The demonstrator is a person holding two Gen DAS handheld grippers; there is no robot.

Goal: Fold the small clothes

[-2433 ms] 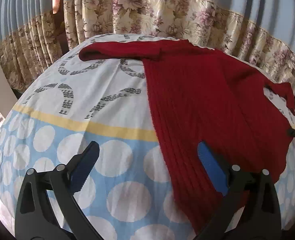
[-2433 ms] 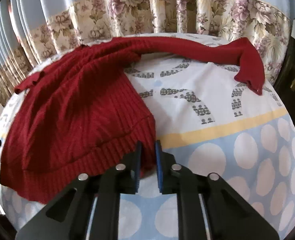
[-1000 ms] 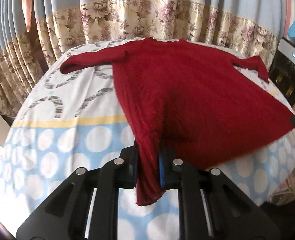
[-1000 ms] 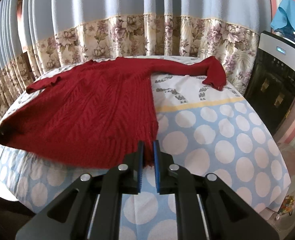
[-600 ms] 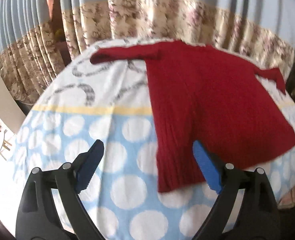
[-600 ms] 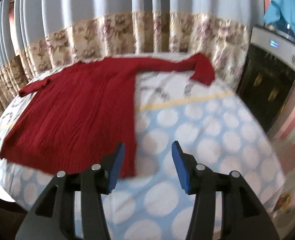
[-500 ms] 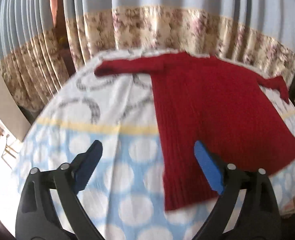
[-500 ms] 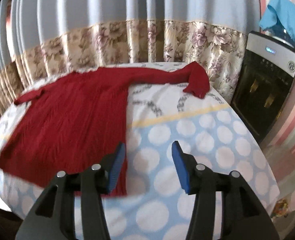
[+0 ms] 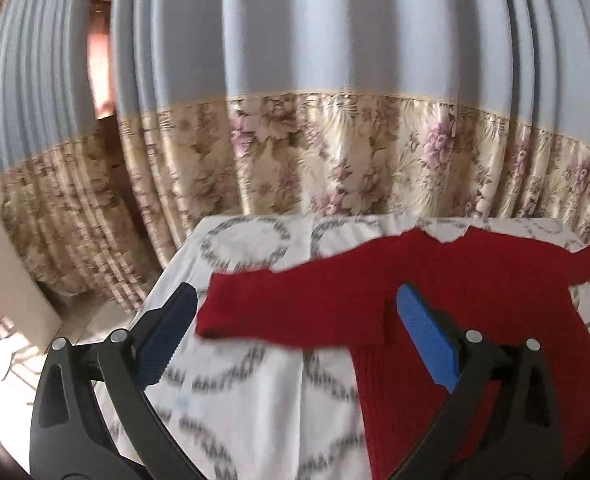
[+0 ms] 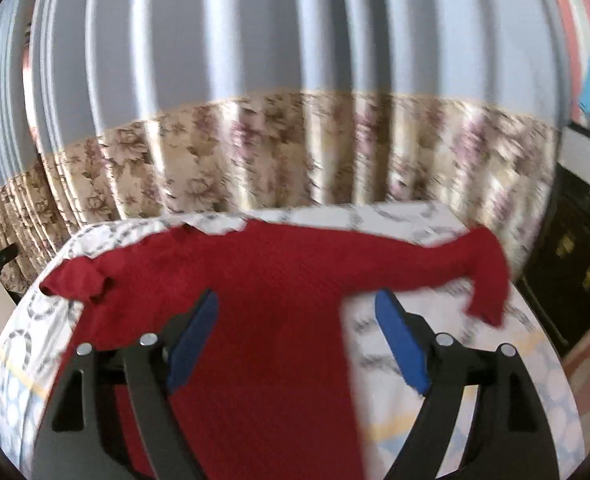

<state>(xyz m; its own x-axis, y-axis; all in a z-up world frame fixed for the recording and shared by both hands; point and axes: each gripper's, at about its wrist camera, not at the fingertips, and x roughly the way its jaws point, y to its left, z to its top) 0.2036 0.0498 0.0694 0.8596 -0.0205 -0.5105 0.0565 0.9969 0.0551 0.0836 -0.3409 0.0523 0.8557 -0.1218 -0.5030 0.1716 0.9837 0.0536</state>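
Pads (image 9: 427,344) of the left gripper (image 9: 295,334) stood nearest in the left view, blue and ribbed, set wide apart with nothing between them. The right gripper (image 10: 295,338) in its own view was spread wide as well and held nothing.

Behind the fingers lay the sweater (image 9: 475,304), dark red and knitted, flat on the sheet (image 9: 255,400), body toward the cameras and collar away from them. In the left view the body filled the right side, and one sleeve (image 9: 287,304) stretched out to the left, straight, its cuff near the left edge of the sheet. This sleeve lay in the gap between the two left pads as the camera saw it, but farther off; I cannot tell if a pad touched the cloth. The other sleeve showed there only as a small red piece at the right border.

The right view showed that second sleeve (image 10: 447,268) in full: it ran to the right and bent down at the cuff, near the right edge of the sheet. In this view the first sleeve (image 10: 75,280) looked short and bunched at the left. The body (image 10: 271,340) sat between and behind the right pads.

The sheet had grey ring patterns on white; a yellow stripe and pale blue part with dots showed only in the right view. A dark appliance (image 10: 575,264) stood at the far right, seen only there. Farthest was the curtain (image 9: 335,100), blue above and floral beige below, in both views. Both pictures were a little blurred.
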